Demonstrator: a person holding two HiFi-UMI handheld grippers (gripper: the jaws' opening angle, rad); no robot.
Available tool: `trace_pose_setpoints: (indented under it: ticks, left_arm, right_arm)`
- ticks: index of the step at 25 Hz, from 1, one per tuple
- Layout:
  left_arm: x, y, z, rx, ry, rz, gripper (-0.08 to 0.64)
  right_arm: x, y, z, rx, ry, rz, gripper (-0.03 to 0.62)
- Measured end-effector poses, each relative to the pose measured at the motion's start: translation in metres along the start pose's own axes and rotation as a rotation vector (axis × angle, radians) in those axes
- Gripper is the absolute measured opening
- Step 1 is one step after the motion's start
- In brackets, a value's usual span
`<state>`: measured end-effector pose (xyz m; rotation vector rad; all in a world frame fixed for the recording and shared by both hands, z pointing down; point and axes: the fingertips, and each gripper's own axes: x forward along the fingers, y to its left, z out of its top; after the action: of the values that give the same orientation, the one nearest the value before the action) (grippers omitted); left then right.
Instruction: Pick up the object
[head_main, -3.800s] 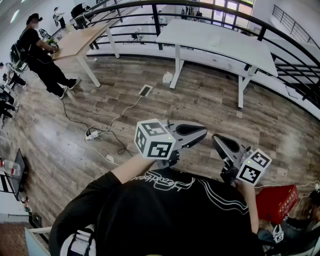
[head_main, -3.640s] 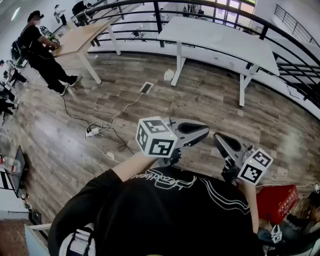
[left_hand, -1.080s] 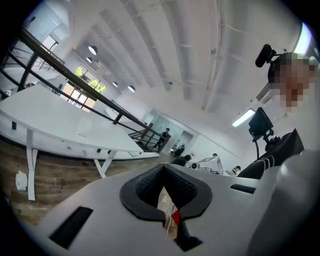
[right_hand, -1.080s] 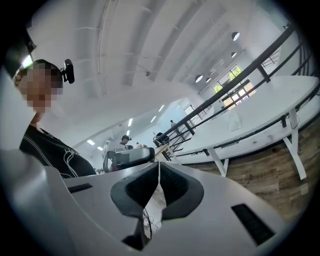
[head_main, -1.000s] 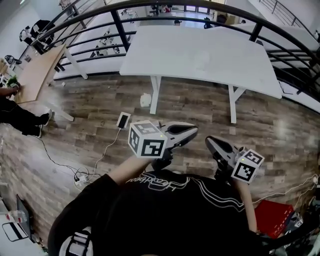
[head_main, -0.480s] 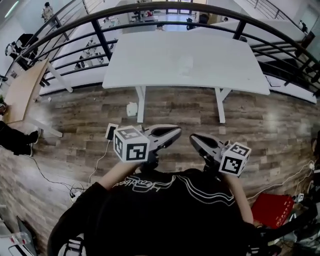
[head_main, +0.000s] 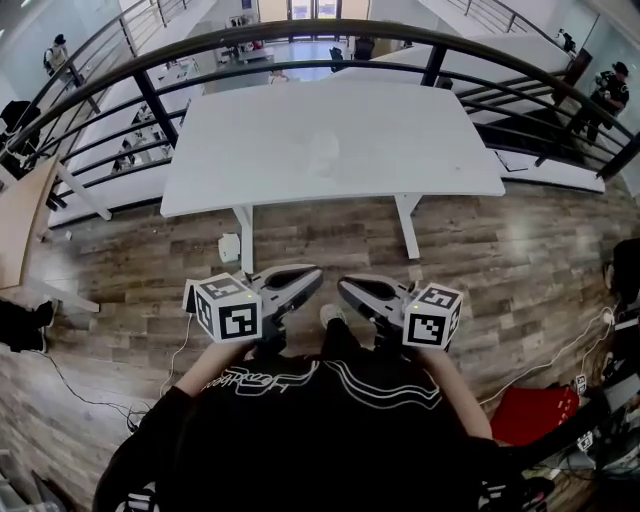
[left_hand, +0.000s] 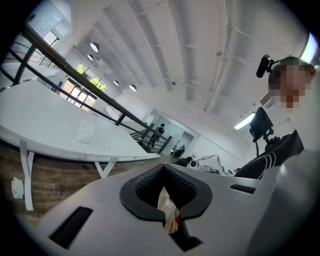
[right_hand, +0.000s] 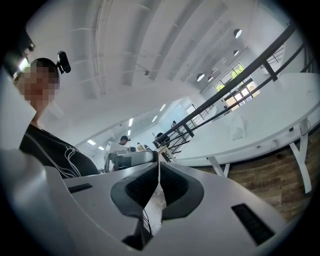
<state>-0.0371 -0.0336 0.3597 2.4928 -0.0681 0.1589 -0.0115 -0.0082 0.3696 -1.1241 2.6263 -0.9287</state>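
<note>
Both claws are pressed together with nothing between the pads. The left claw (head_main: 314, 273) sits just left of the centre of the head view, and in its own view the dark pads meet at the tip, with only a sliver of floor showing through the gap behind them. The right claw (head_main: 343, 286) sits just right of centre, closed the same way. Both are held close in front of the person's chest, over the wooden floor (head_main: 520, 250), tips turned toward each other.

The object (head_main: 325, 152) lies beyond them, in the upper middle of the head view, near the middle of the white desk (head_main: 430, 150). It is well apart from both claws and roughly midway between their lines. In the left gripper view it shows at the middle left, in the right gripper view at the middle right. A dark railing (head_main: 300, 32) curves behind the desk.

The object is small, pale and looks half-translucent, possibly thin crumpled plastic; what it is cannot be made out. It will probably be light and soft, give under a pinch, and slide easily on the smooth top. A gentle grip across its raised middle or upper edge seems best. Either claw must open first.
</note>
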Motion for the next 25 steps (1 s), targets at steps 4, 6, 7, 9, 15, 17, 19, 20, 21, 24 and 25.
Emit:
trace_pose_setpoints:
  ticks: [4,6,7,9,15,17,19,20,21,24,25]
  left_arm:
    - [0.018,0.031,0.015,-0.023,-0.007,0.016,0.006]
    - [0.031,0.048,0.024,-0.031,-0.01,0.024,0.006]
    - [0.039,0.057,0.028,-0.034,-0.01,0.026,0.006]
    - [0.058,0.075,0.038,-0.042,-0.006,0.031,0.006]
    - [0.111,0.143,0.074,-0.08,0.004,0.069,0.007]
    - [0.122,0.163,0.083,-0.086,0.007,0.092,0.006]
    - [0.13,0.177,0.092,-0.078,0.009,0.108,0.006]
    - [0.136,0.182,0.097,-0.07,0.01,0.114,0.006]
    - [0.144,0.188,0.103,-0.063,0.012,0.119,0.006]
    - [0.163,0.202,0.118,-0.054,0.011,0.14,0.006]
    - [0.165,0.207,0.122,-0.055,0.008,0.148,0.006]
  right_arm:
    - [0.011,-0.033,0.016,0.011,0.018,0.005,0.017]
    - [0.016,-0.052,0.026,0.015,0.028,0.01,0.017]
    - [0.018,-0.064,0.032,0.016,0.03,0.011,0.017]
    - [0.02,-0.09,0.045,0.02,0.034,0.011,0.017]
    - [0.037,-0.178,0.093,0.054,0.058,0.023,0.017]
    - [0.044,-0.199,0.104,0.058,0.068,0.028,0.017]
    - [0.049,-0.216,0.115,0.052,0.066,0.032,0.017]
    - [0.051,-0.225,0.12,0.051,0.064,0.035,0.017]
    - [0.051,-0.234,0.126,0.053,0.062,0.039,0.017]
    - [0.053,-0.261,0.141,0.062,0.069,0.052,0.017]
    - [0.055,-0.268,0.145,0.063,0.068,0.057,0.017]
